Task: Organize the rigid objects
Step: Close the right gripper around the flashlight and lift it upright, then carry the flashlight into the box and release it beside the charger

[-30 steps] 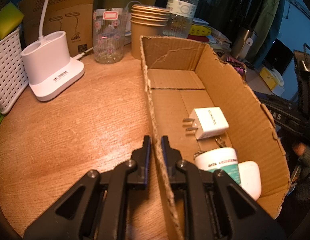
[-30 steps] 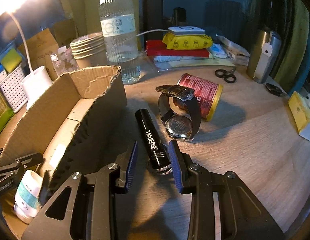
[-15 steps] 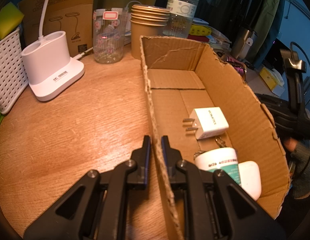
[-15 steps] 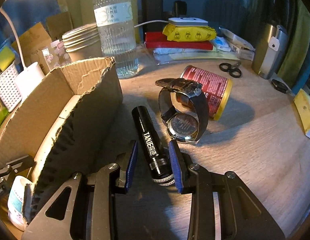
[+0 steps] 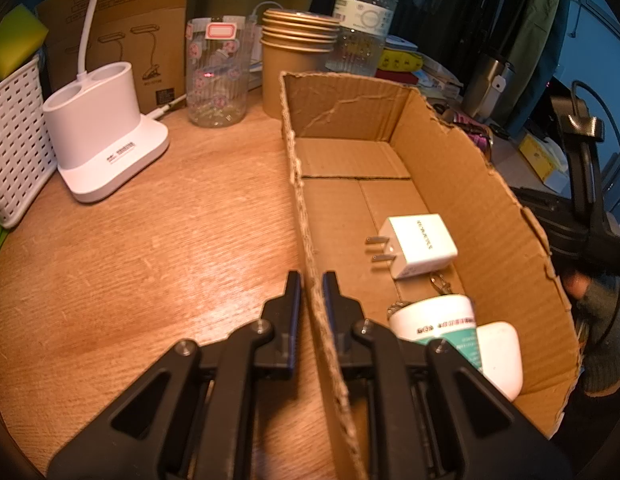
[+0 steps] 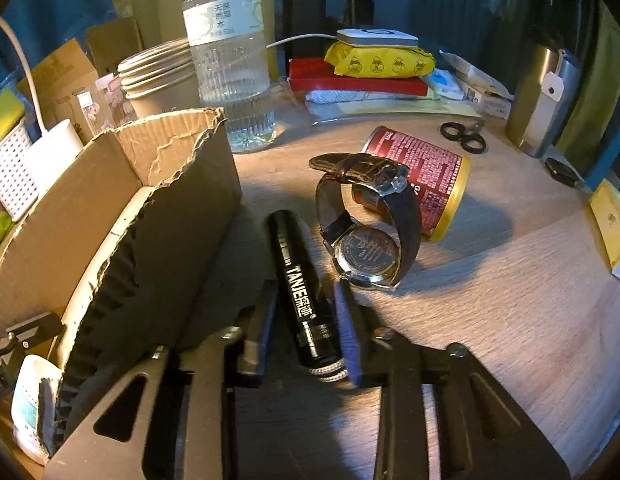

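Note:
My left gripper is shut on the near left wall of the torn cardboard box, one finger on each side of it. Inside the box lie a white plug charger, a white and green jar and a white case. In the right wrist view a black flashlight lies on the table beside the box. My right gripper straddles its near end, jaws closing, with thin gaps still showing at both pads. A leather-strapped watch and a red can on its side lie just beyond.
A water bottle, stacked paper cups and a patterned glass stand behind the box. A white lamp base and a white basket are at the left. Scissors and a steel tumbler sit at the far right.
The right gripper slid forward along the flashlight and its jaws narrowed around it. The left gripper kept its hold on the box wall and did not move.

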